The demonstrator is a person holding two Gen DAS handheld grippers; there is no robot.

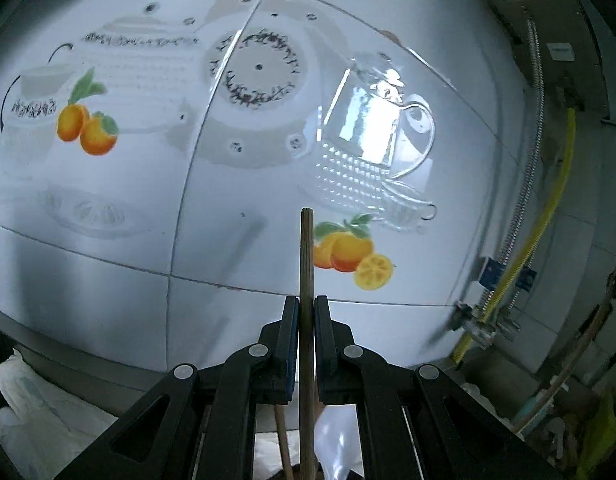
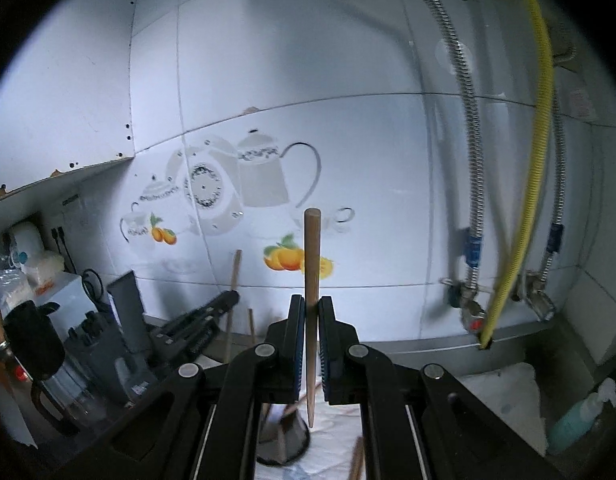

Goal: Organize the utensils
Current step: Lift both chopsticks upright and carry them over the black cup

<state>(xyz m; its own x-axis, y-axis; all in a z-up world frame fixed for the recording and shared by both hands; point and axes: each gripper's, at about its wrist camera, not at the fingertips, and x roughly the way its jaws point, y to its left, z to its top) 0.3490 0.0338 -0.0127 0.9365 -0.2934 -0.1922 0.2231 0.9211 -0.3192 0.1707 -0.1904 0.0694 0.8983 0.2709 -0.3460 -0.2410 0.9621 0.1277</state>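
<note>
Both grippers face a far tiled wall with painted teapots and oranges. Left gripper clamps a chopstick; right gripper clamps a wooden stick.

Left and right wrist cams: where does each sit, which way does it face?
Left wrist: on the left gripper, facing the tiled wall close up; its jaws pinch a wooden chopstick.
Right wrist: on the right gripper, facing that wall from farther back; a second chopstick clamped, left gripper at left.
Shared: orange decal, yellow hose.
</note>
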